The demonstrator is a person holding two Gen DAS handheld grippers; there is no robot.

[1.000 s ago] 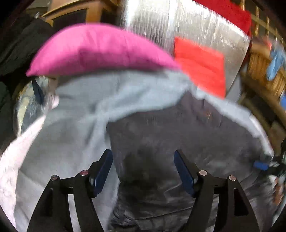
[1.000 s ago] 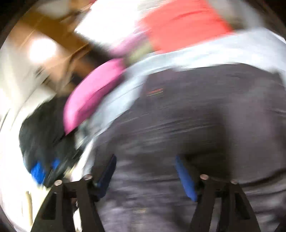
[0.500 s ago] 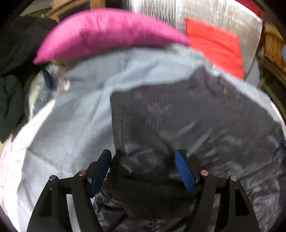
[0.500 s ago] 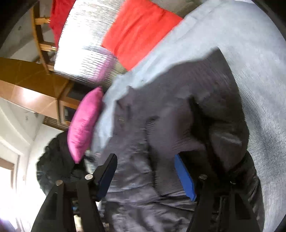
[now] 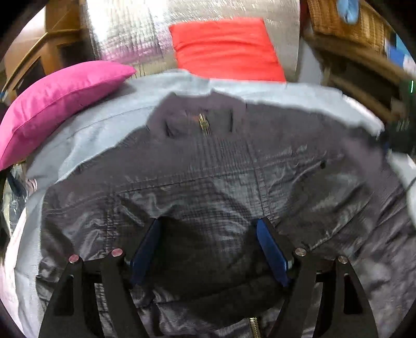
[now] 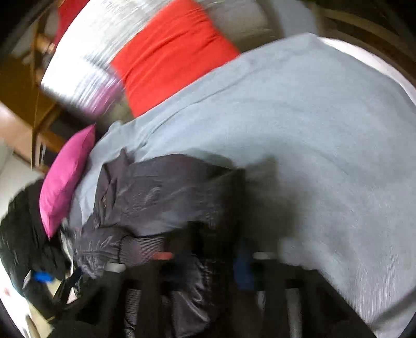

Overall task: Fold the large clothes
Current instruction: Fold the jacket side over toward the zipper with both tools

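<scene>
A dark grey zip jacket [image 5: 234,169] lies spread on a light grey blanket [image 5: 104,124], with its collar zip [image 5: 203,124] at the far side. My left gripper [image 5: 208,247] hovers over the jacket's near part. Its jaws are opening, and the blue pads [image 5: 145,249] stand wide with fabric below them but not pinched. In the blurred right wrist view, my right gripper [image 6: 213,265] is at the jacket's [image 6: 156,192] bunched edge. Its jaws are closing tight, and dark fabric sits between the narrow pads [image 6: 243,270].
A pink pillow [image 5: 57,104] rests at the blanket's far left, and a red cushion [image 5: 226,49] leans on a silver quilted backrest [image 5: 130,31]. A wicker basket [image 5: 351,23] stands on wooden shelving at right. Black clothes [image 6: 18,234] are piled beyond the pillow. Bare blanket [image 6: 312,130] stretches to the right.
My left gripper slid sideways until it was centred over the jacket, with the collar zip now in view. My right gripper's jaws went from wide apart to nearly together on jacket fabric.
</scene>
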